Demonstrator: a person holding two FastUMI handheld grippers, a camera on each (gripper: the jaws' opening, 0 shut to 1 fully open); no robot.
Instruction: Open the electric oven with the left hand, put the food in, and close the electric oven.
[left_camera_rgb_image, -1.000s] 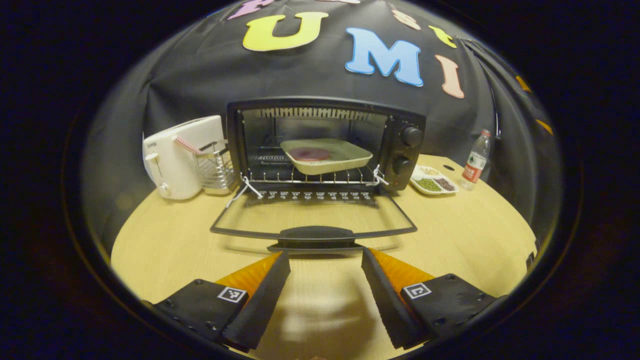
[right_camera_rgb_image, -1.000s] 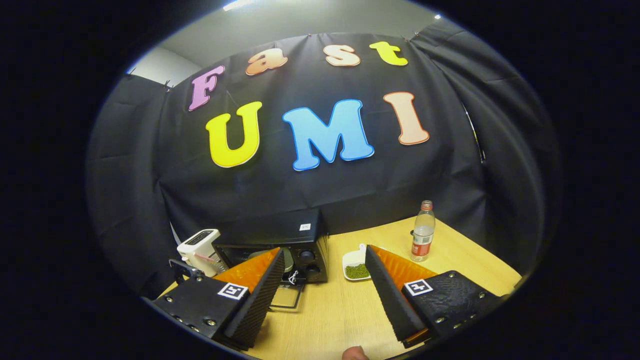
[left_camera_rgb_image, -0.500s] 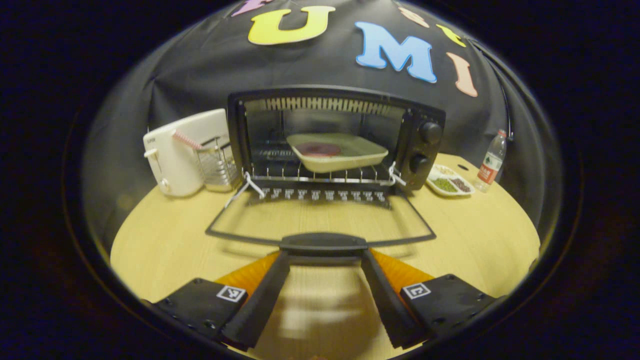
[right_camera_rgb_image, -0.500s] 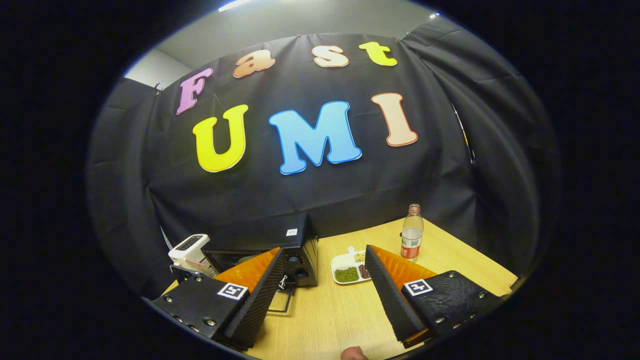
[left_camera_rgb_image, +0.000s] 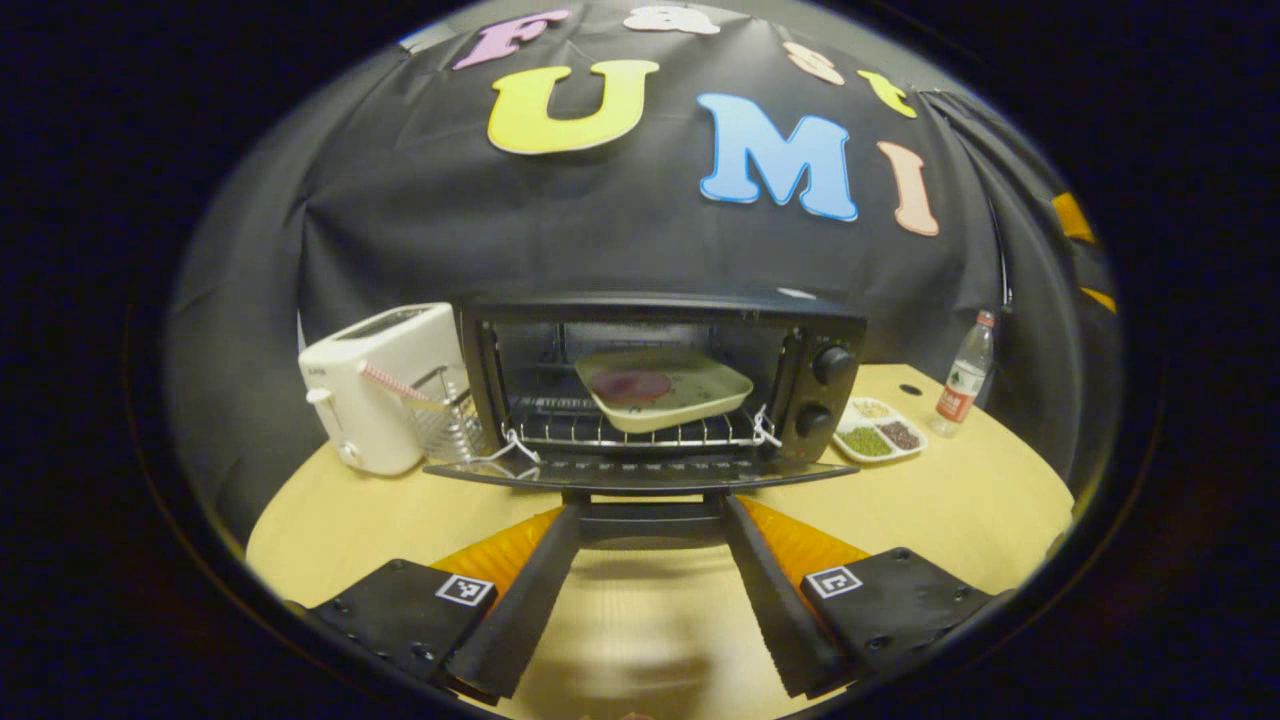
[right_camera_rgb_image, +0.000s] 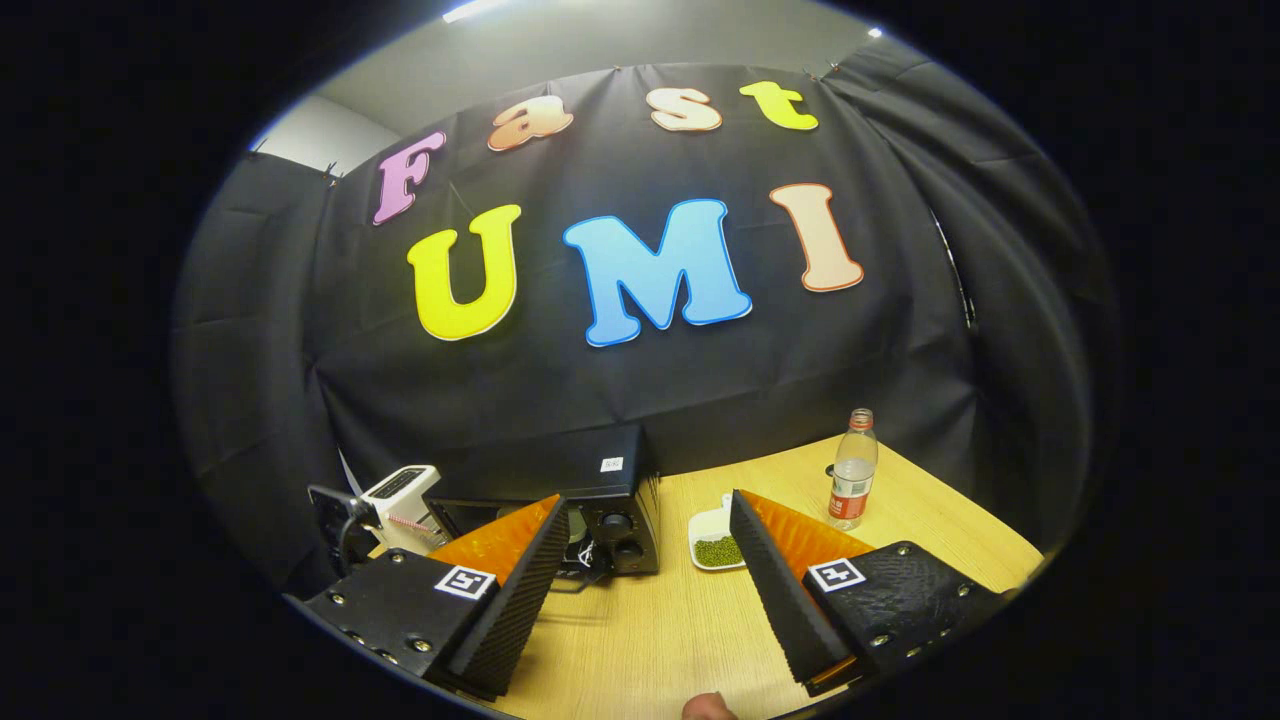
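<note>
The left gripper, its 2 fingers spread wide, brackets the handle of the electric oven's half-raised door, whose long axis runs crosswise just ahead. The food dish sits on the rack inside (straight beyond the door). The right gripper hangs open and empty above the worktop, farther off.

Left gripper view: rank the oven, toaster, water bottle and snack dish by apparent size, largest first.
1. Oven
2. Toaster
3 and 4. Snack dish and water bottle look alike in extent; no firm ranking.
</note>
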